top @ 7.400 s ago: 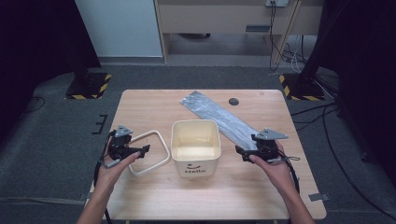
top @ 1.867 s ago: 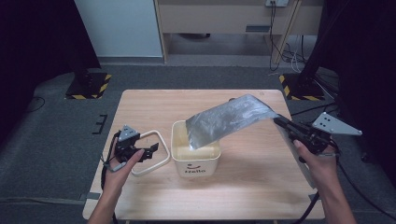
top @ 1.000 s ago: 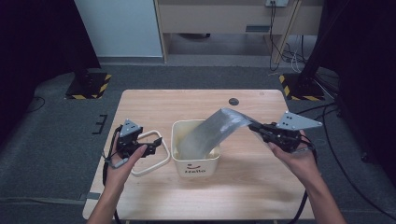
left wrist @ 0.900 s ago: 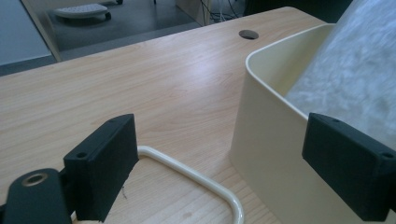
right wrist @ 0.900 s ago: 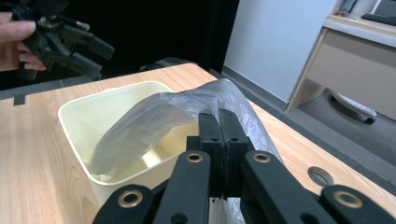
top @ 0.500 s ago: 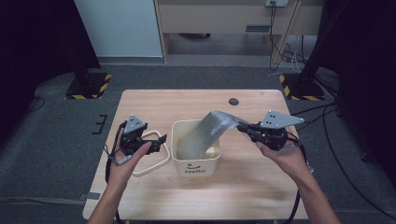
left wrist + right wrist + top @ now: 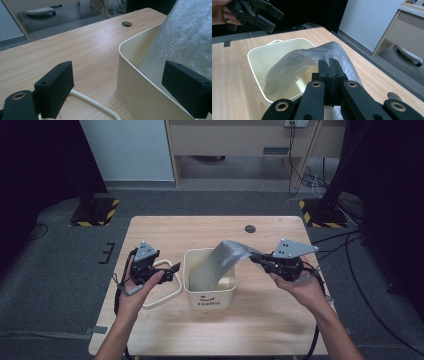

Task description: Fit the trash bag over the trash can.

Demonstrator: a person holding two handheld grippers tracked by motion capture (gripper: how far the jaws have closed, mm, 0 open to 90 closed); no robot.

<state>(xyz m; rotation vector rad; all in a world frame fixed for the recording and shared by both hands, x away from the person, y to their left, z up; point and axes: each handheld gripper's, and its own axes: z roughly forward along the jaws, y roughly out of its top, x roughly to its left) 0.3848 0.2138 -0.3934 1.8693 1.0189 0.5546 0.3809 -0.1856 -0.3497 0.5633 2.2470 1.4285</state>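
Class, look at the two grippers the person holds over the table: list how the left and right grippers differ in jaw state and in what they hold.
The left gripper has its jaws wide apart and grips nothing, standing open beside the cream bin. The right gripper has its jaws pressed together on the grey plastic bag, whose far end hangs into the bin. Both are black, hand-held and carry a grey plate.
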